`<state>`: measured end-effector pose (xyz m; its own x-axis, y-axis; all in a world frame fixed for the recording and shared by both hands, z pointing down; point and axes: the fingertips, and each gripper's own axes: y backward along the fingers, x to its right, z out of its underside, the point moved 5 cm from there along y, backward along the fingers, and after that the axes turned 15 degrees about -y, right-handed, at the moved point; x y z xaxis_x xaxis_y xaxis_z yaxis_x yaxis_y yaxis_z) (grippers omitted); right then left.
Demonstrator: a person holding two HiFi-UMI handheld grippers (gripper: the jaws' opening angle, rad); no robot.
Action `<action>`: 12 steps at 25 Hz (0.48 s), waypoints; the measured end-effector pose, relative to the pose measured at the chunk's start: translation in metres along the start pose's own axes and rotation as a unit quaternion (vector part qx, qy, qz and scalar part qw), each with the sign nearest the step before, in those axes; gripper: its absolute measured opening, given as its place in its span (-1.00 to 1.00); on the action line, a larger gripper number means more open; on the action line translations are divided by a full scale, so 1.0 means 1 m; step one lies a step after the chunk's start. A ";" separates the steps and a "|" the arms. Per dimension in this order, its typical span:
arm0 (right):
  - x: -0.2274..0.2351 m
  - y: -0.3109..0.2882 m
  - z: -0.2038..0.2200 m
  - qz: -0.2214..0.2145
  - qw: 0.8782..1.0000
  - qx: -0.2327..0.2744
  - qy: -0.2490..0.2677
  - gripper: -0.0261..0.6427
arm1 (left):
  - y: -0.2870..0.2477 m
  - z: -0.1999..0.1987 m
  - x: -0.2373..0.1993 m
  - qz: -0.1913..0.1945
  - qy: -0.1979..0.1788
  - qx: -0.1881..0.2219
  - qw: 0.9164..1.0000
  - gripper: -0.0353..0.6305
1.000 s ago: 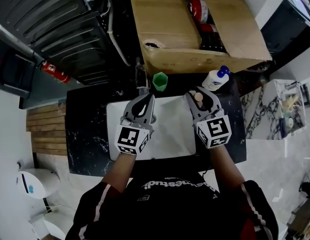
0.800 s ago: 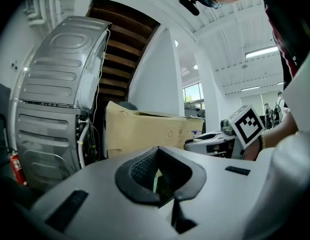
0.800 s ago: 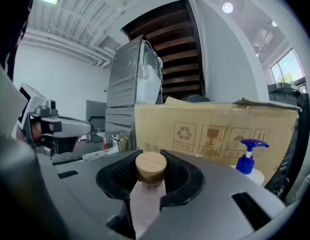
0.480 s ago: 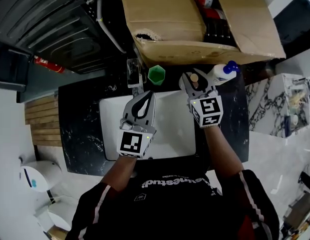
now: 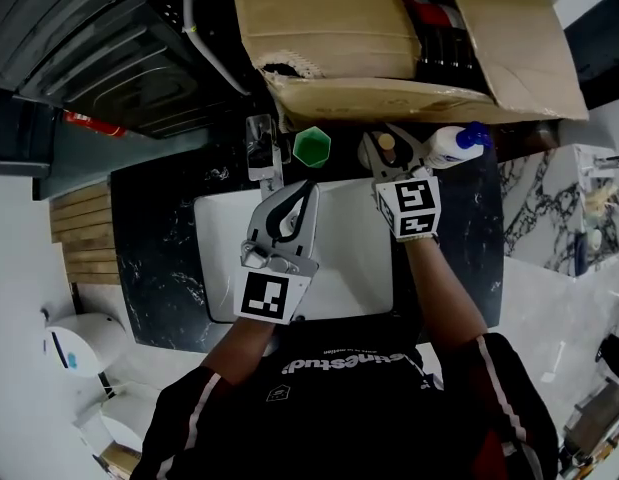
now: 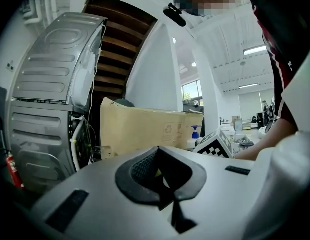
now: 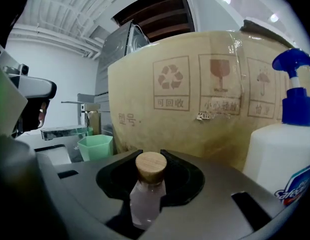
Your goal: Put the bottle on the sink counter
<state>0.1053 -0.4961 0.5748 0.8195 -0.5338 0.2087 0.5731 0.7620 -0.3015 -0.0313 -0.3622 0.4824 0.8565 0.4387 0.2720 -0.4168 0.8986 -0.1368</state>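
Note:
My right gripper (image 5: 387, 144) is shut on a small clear bottle (image 7: 146, 196) of pinkish liquid with a wooden cork cap (image 5: 387, 143). It holds the bottle upright over the back strip of the black marble counter (image 5: 159, 258), between a green cup (image 5: 312, 148) and a white pump bottle (image 5: 454, 146). Whether the bottle's base touches the counter is hidden. My left gripper (image 5: 309, 184) hovers over the white sink basin (image 5: 339, 268), its jaws closed together with nothing in them, as the left gripper view (image 6: 157, 149) also shows.
A large cardboard box (image 5: 389, 38) stands right behind the counter and fills the right gripper view (image 7: 195, 99). A faucet (image 5: 259, 148) rises at the sink's back left. The blue-topped pump bottle (image 7: 287, 149) stands close on the right. A grey metal appliance (image 6: 49, 109) is at left.
My right gripper has carried the small bottle down and away from me, from over the sink to the back counter strip beside the pump bottle. My left gripper has drifted slightly.

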 end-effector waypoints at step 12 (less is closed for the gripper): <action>-0.007 -0.007 0.003 0.000 0.999 -0.006 0.035 -0.51 | 0.003 0.006 -0.003 -0.001 0.009 -0.011 1.000 -0.85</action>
<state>0.0962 -0.4966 0.5781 0.8170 -0.5584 0.1442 0.5729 0.7574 -0.3133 -0.0372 -0.3608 0.4866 0.8630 0.4358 0.2556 -0.4075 0.8995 -0.1579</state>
